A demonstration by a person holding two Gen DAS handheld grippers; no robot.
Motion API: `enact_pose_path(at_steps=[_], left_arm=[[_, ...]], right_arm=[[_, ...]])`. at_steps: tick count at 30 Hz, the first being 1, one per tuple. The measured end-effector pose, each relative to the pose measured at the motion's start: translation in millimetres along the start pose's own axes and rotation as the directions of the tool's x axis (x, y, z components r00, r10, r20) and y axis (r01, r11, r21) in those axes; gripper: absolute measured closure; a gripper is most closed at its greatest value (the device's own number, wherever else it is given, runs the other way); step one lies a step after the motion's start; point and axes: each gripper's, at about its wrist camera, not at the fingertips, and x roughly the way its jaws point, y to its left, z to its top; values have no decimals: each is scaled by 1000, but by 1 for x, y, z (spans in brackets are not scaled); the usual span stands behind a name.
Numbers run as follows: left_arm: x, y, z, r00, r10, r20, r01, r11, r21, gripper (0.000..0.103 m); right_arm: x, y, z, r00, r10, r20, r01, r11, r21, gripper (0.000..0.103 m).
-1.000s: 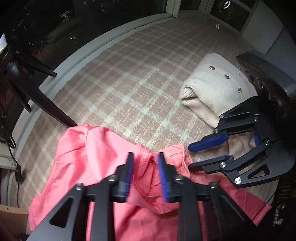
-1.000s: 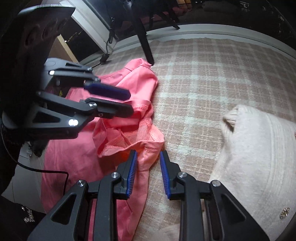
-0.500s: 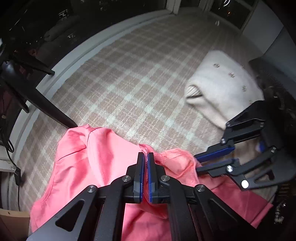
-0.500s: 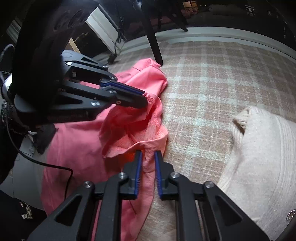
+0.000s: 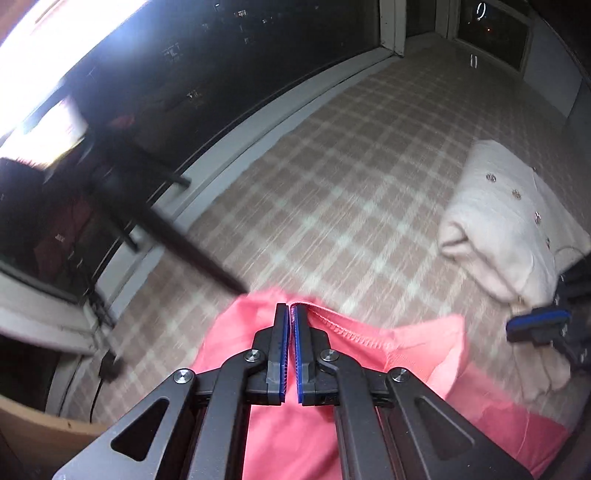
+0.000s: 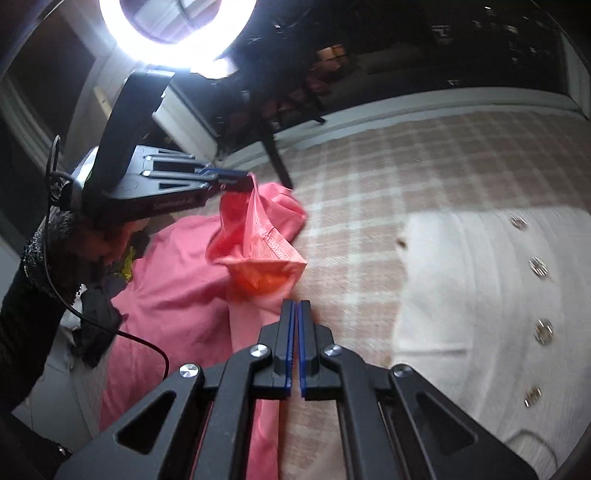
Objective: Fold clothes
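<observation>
Left gripper [image 5: 290, 314] is closed, pinching the stitched hem of the pink garment [image 5: 369, 387] right at its tips; in the right wrist view the same gripper [image 6: 242, 182] holds a corner raised, cloth hanging from it in a taut ridge. Right gripper [image 6: 295, 310] is closed too, its jaws clamped on another edge of the pink garment [image 6: 177, 295] just below a bunched, mesh-lined fold; how much cloth sits between the pads is hard to tell, looks thin.

Outward: the rest of the garment sprawls on the plaid bed cover [image 5: 351, 166], lower part trailing toward the near edge. Folded cream cardigan [image 6: 480, 295] with metal buttons lies just beside the right gripper, well clear of the left one. A dark sleeve [image 6: 33, 295] and a cable run behind the left gripper. Ring light [image 6: 177, 33] glares overhead; black stand leg [image 5: 192, 251] crosses near the garment's far corner.

Step, as judged: both corners gripped, lift and spread before folding. Barely started.

Risks:
- Thin pinch on the right could slip once weight comes on; hem only shallowly in the tips.
- Uneven pull between the two grips would twist the bunched middle rather than open it.
- Sweeping right may drag or disturb the folded cardigan.
- Trailing cloth may snag the stand leg or cable.
</observation>
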Motion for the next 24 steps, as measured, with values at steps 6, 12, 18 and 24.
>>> enact_pose_path(at_steps=[6,12,18,24], left_arm=[[21,-26,13,999,-14,-32,17,996,87,101],[24,-23,13,998,-29,-51,33,996,82,101],[25,-23,11,997,-36,-68,43,994,106,101],[26,-25,14,997,-44,-69,52,992,112,100]], right_arm=[[10,0,3,996,-61,-62,56,995,-77,88],[44,14,20,988,-91,-127,55,964,-260,72],[71,30,26,968,-150,-203,37,879,-475,72],[80,30,26,959,-96,-268,-53,865,-499,102]])
